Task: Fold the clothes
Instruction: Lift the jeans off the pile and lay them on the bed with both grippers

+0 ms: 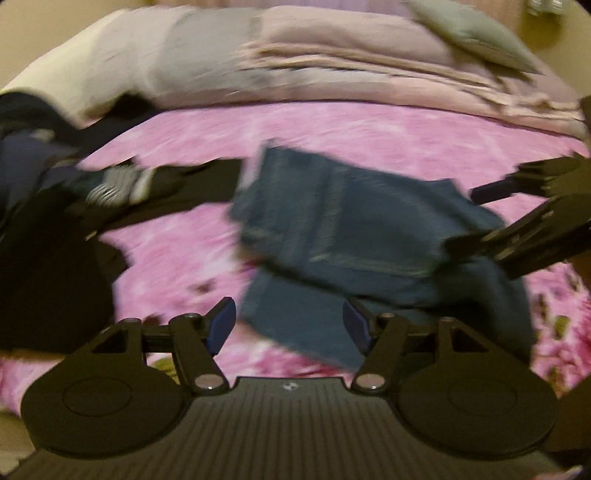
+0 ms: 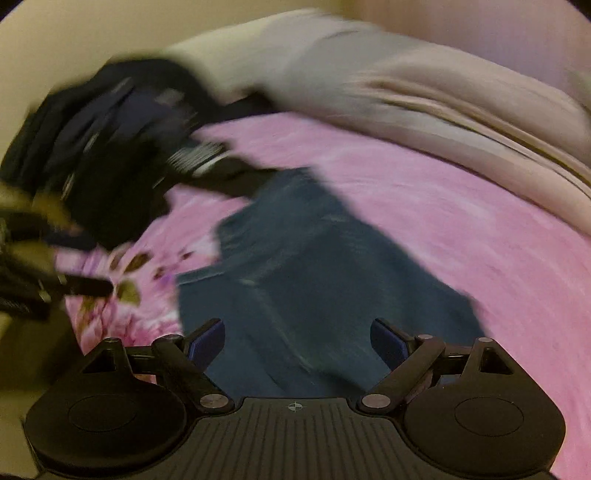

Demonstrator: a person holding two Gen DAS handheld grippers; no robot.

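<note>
A pair of blue jeans (image 1: 343, 236) lies folded over on the pink bedspread (image 1: 177, 258); it also shows in the right wrist view (image 2: 303, 280). My left gripper (image 1: 290, 325) is open and empty, just above the jeans' near edge. My right gripper (image 2: 297, 341) is open and empty over the jeans; it also shows at the right edge of the left wrist view (image 1: 476, 218). The left gripper shows at the left edge of the right wrist view (image 2: 81, 262). Both views are blurred by motion.
A heap of dark clothes (image 1: 48, 206) lies at the left, also in the right wrist view (image 2: 110, 147). Folded beige and lilac bedding (image 1: 332, 66) and a grey pillow (image 1: 476, 33) lie along the far side. The bedspread (image 2: 424, 206) has a flower print.
</note>
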